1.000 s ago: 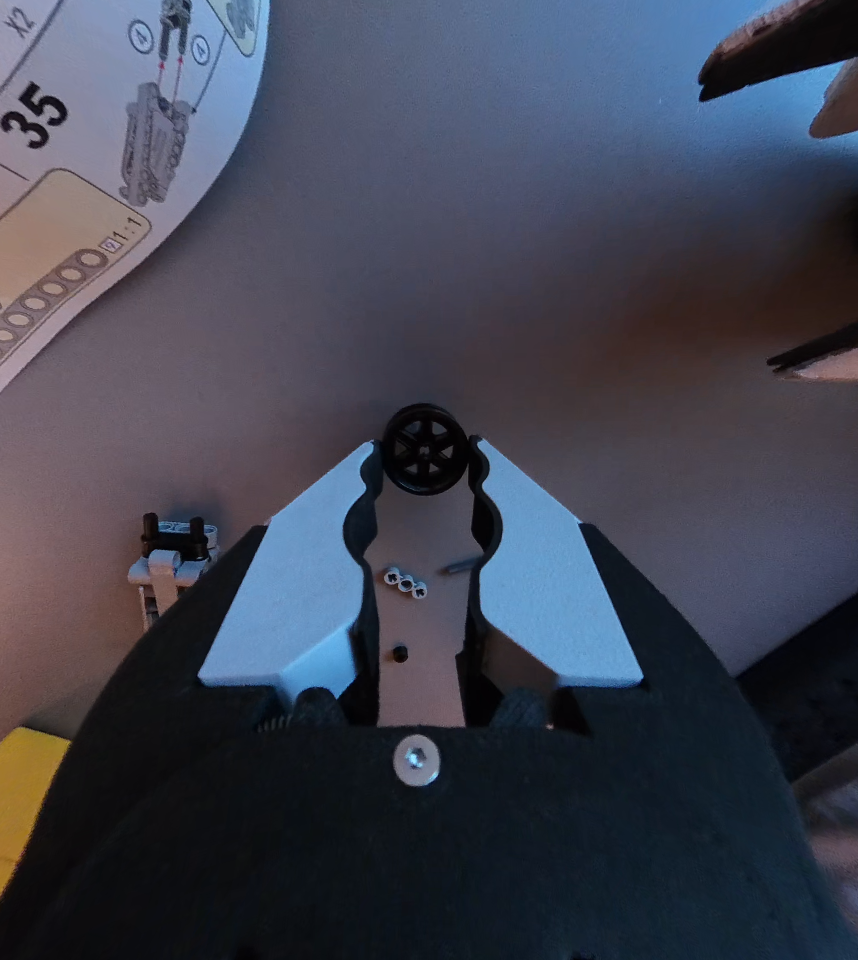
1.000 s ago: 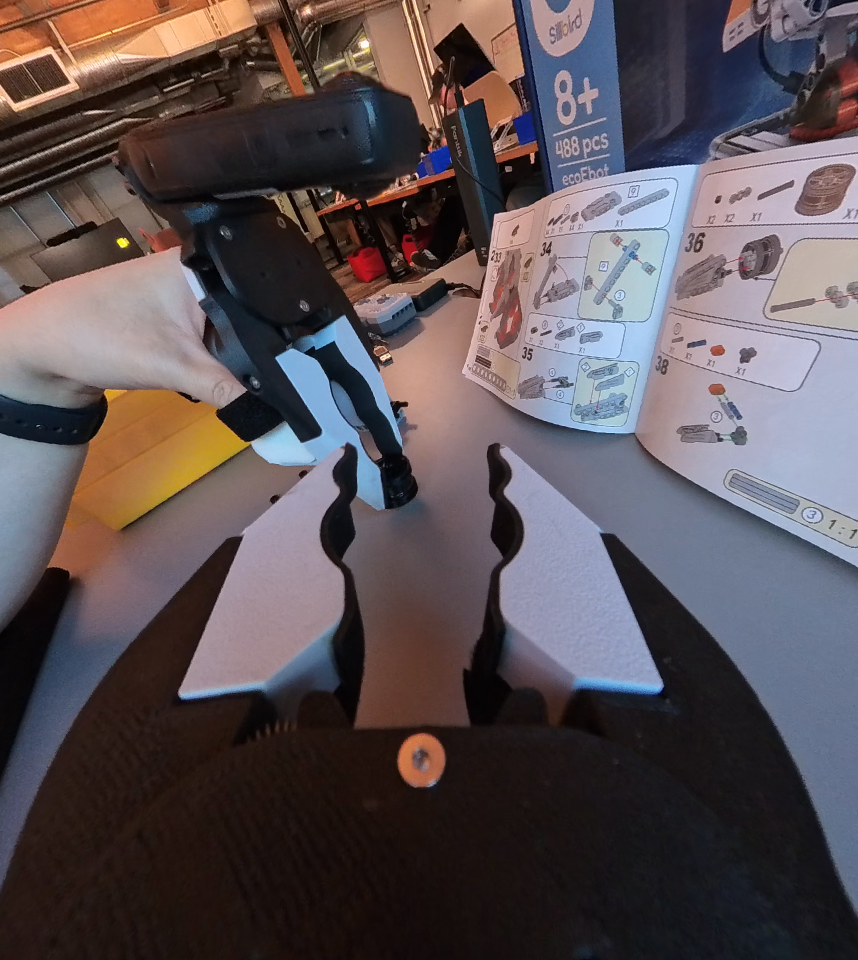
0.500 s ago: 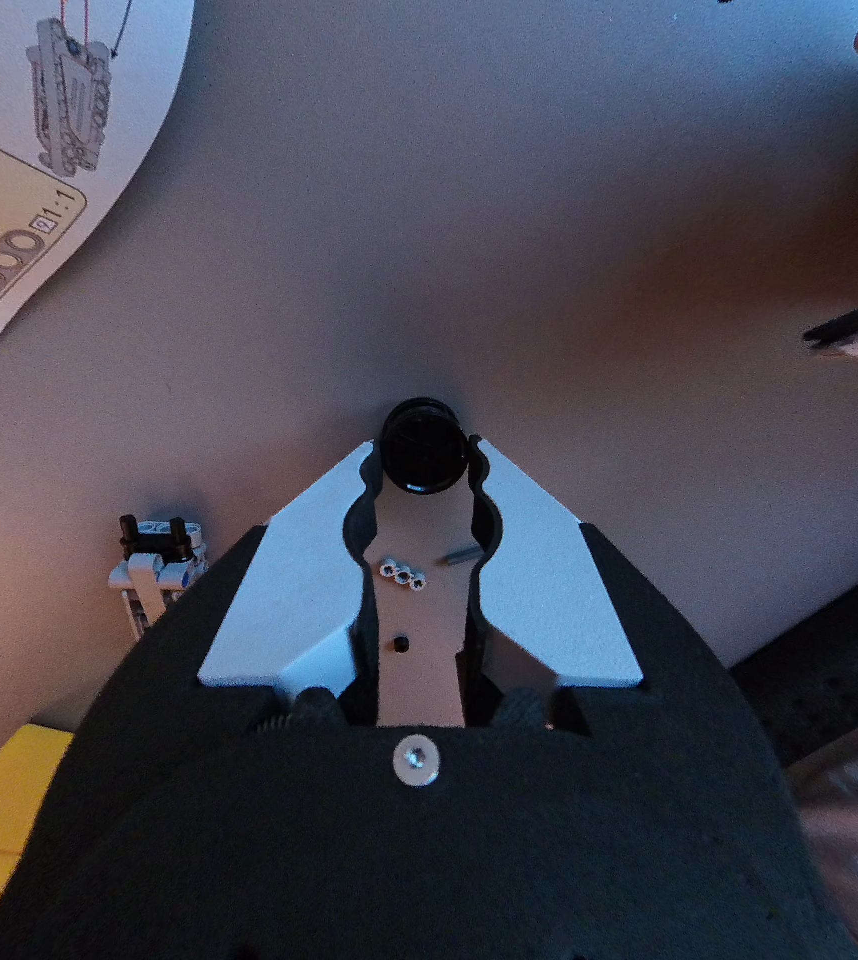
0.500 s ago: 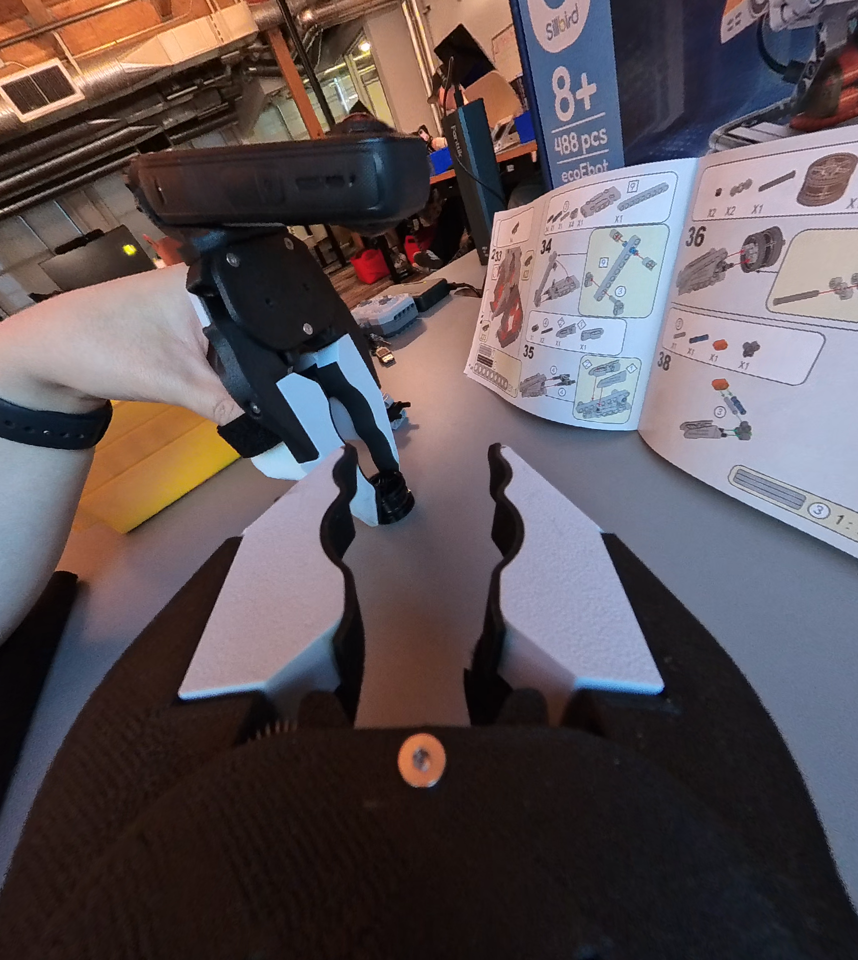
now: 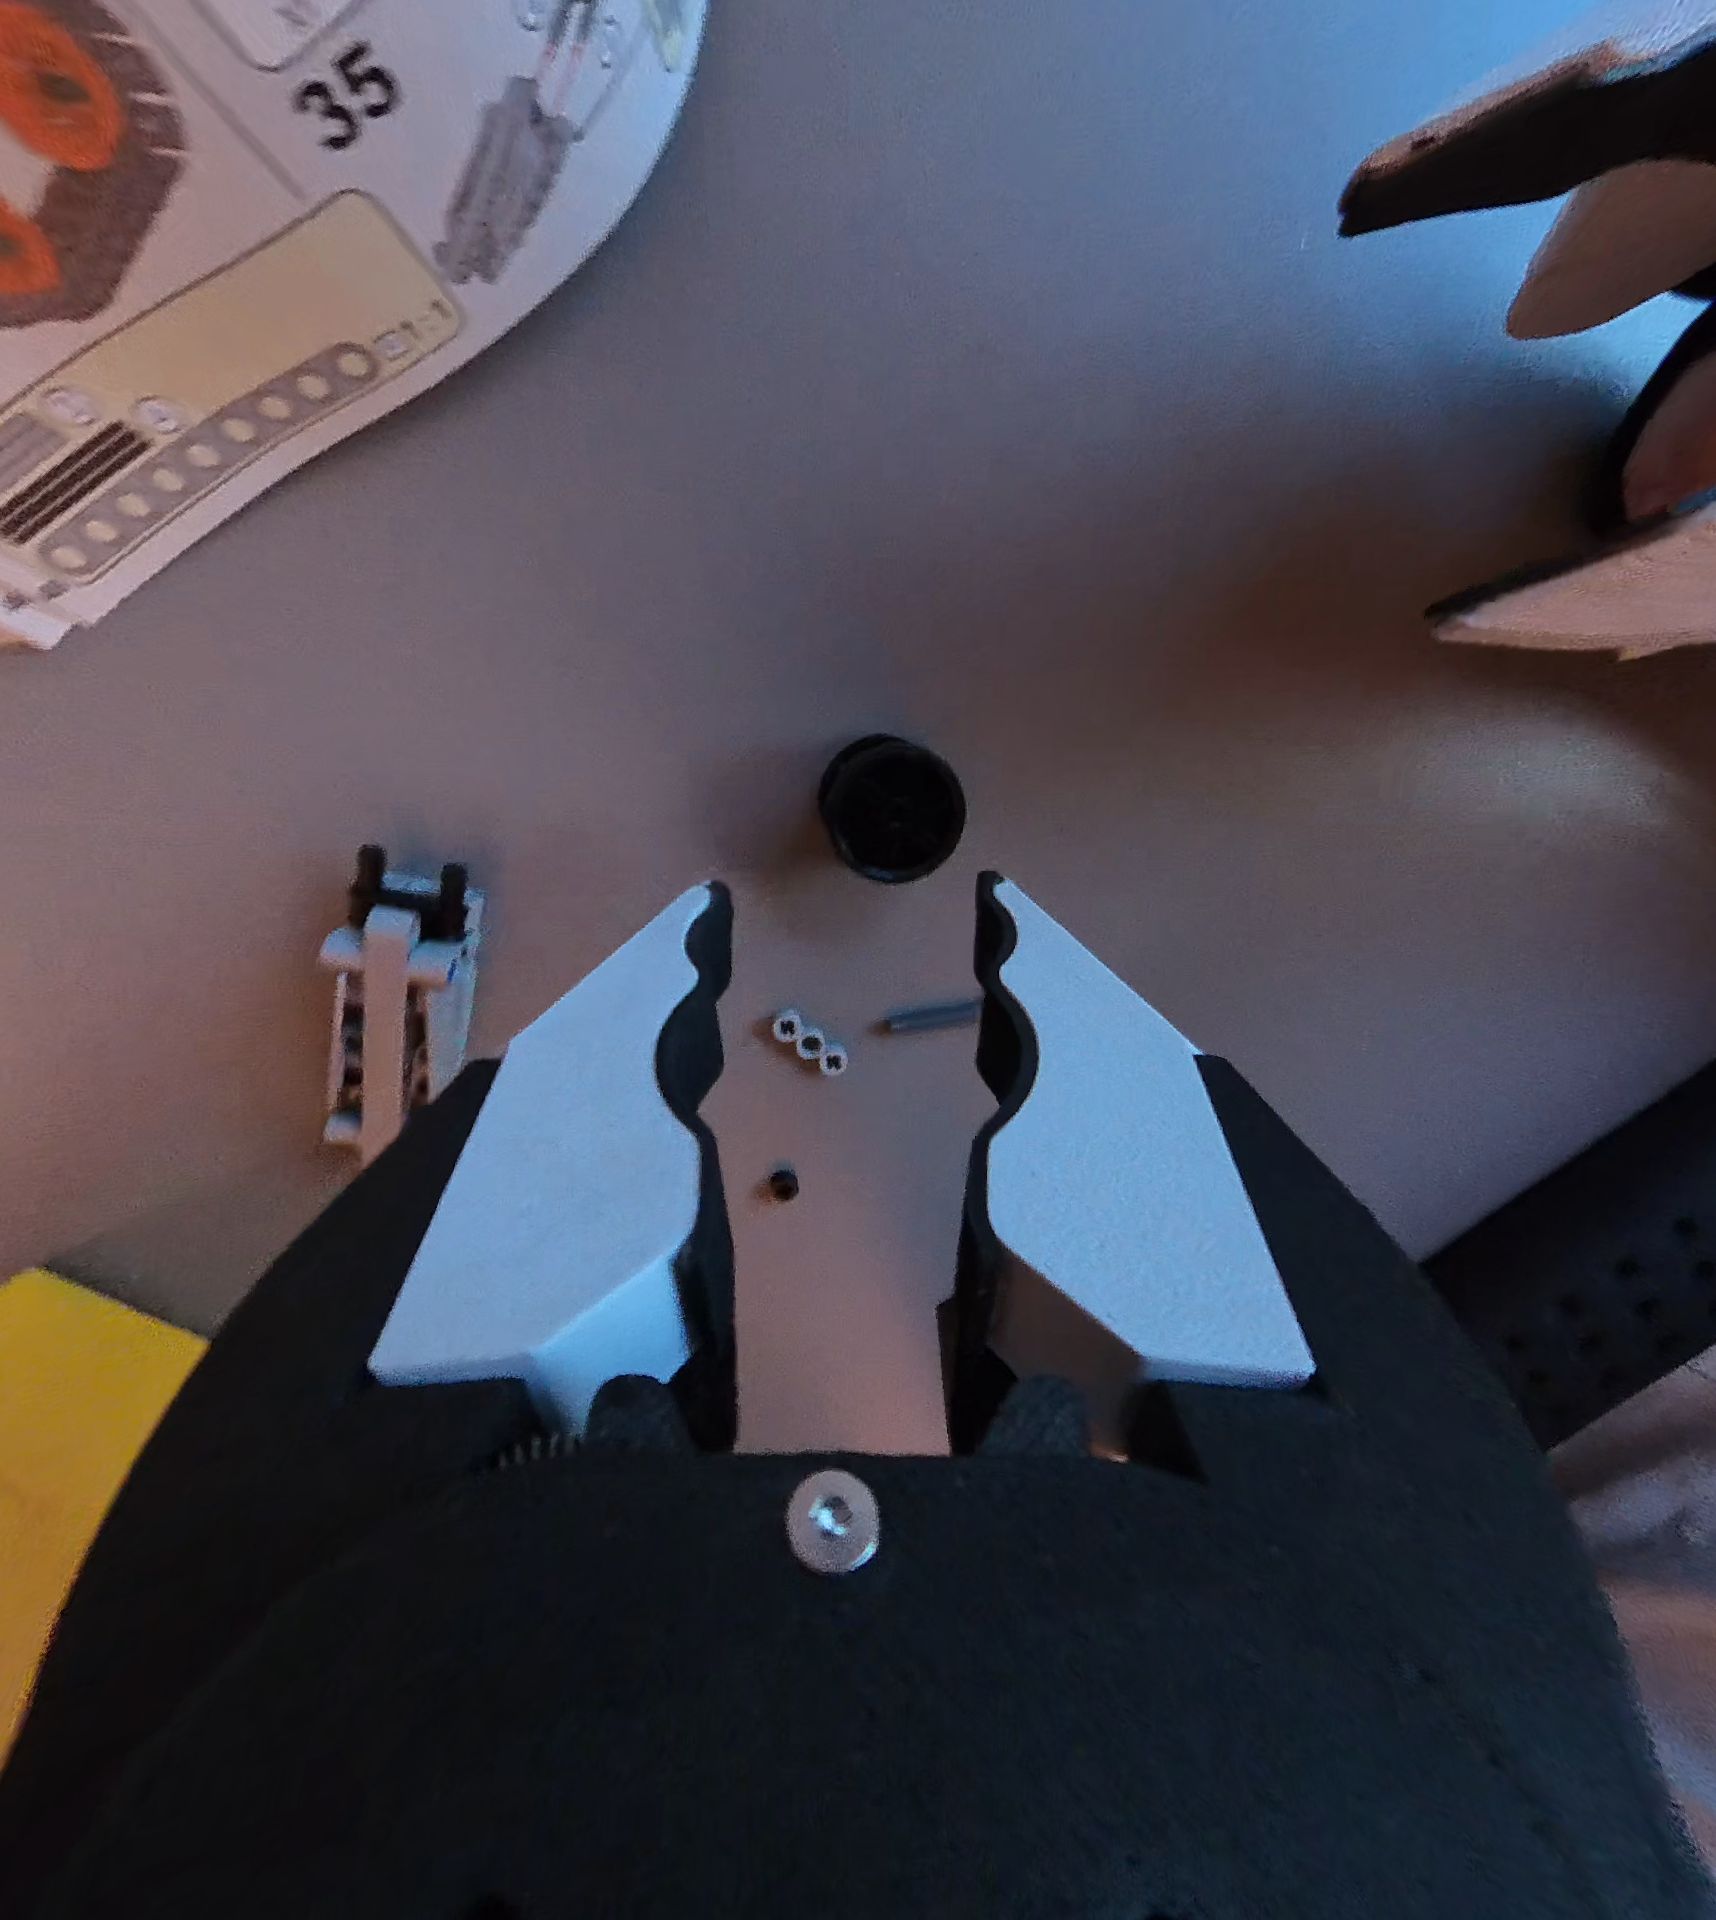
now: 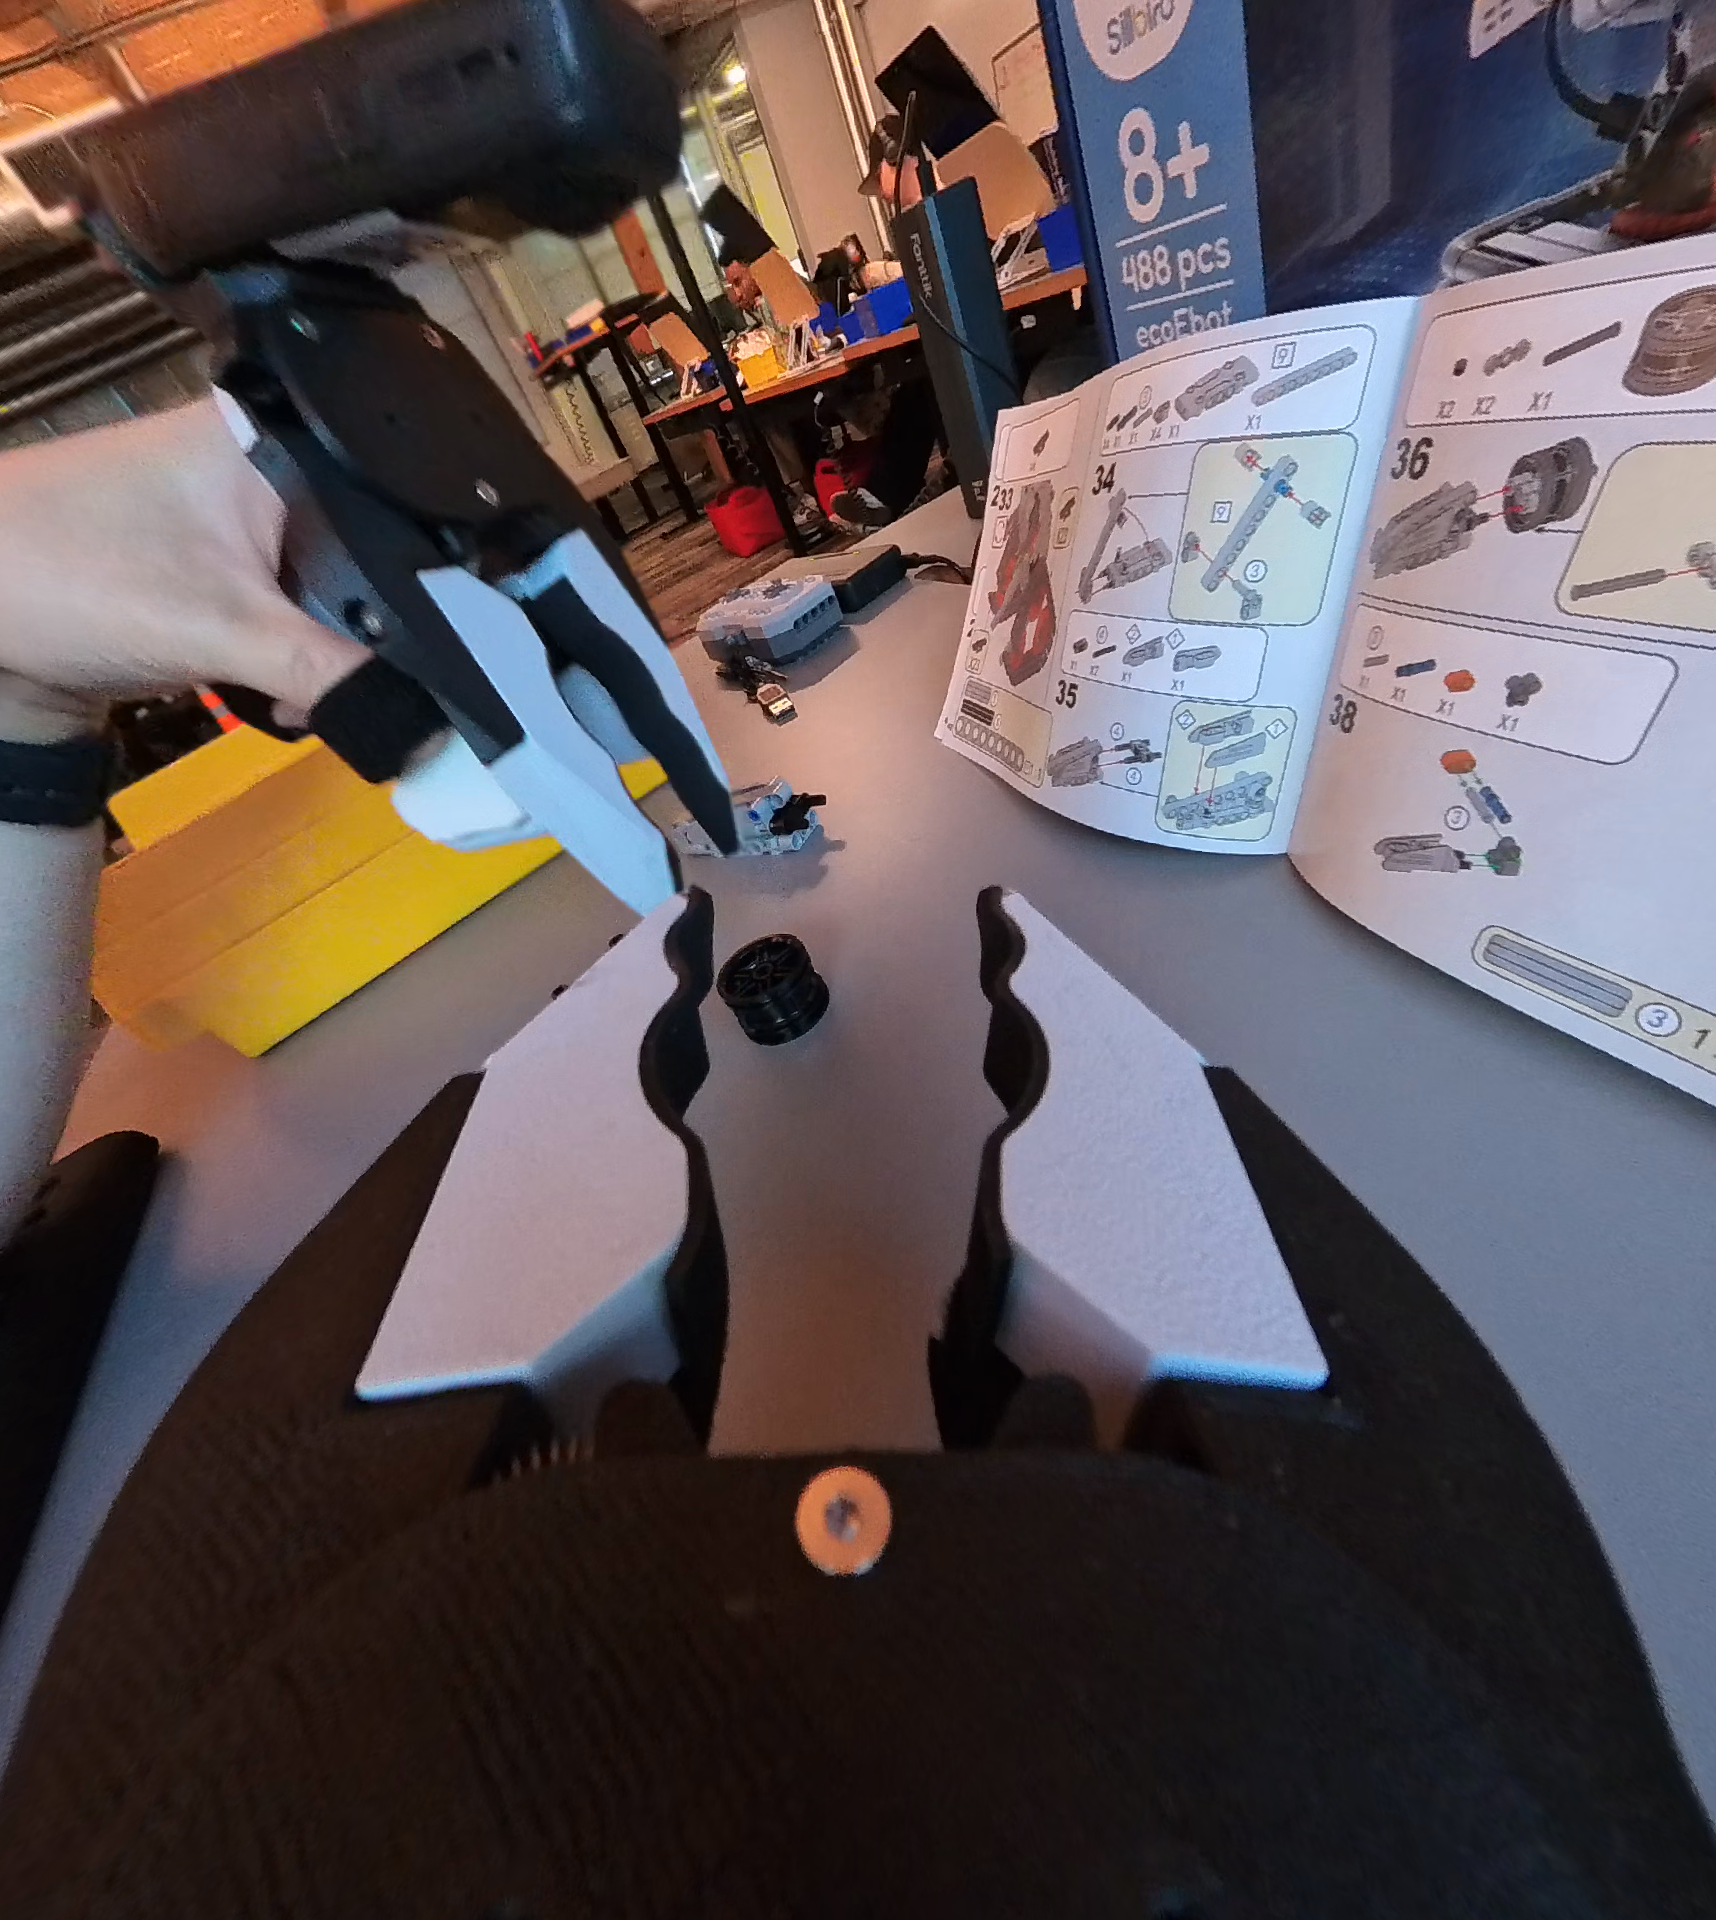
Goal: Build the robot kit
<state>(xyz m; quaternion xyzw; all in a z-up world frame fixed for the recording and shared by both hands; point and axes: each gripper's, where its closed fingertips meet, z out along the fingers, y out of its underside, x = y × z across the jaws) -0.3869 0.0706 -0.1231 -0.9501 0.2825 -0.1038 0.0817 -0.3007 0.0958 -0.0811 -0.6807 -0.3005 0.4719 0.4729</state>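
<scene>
A small black wheel (image 5: 891, 808) lies free on the grey table just beyond my left gripper (image 5: 852, 896), which is open and raised above it. In the right wrist view the wheel (image 6: 772, 986) lies between the tips of my right gripper (image 6: 841, 906), which is open and empty, low over the table. The left gripper (image 6: 698, 862) shows there too, held by a hand, tilted down above the wheel. Small white bushes (image 5: 809, 1042), a grey axle pin (image 5: 932, 1016) and a tiny black piece (image 5: 781, 1184) lie under the left gripper. A grey beam assembly (image 5: 397, 987) lies to its left.
An open instruction booklet (image 6: 1405, 623) lies at the right, with a blue product box (image 6: 1249, 145) behind it. A yellow box (image 6: 314, 894) sits at the left. A grey electronic block (image 6: 771, 623) and a cable lie farther back. A black perforated mat (image 5: 1664, 1226) borders the table. The grey axle pin (image 5: 932, 1016) sits 7 cm or so from the ends of my left fingers. Between my left fingertips and the tiny black piece (image 5: 781, 1184) there is roughly 11 cm.
My left gripper let go of the black wheel, opened and lifted back; the wheel now lies on the table. The right gripper has stayed open, with the wheel now between its tips.
</scene>
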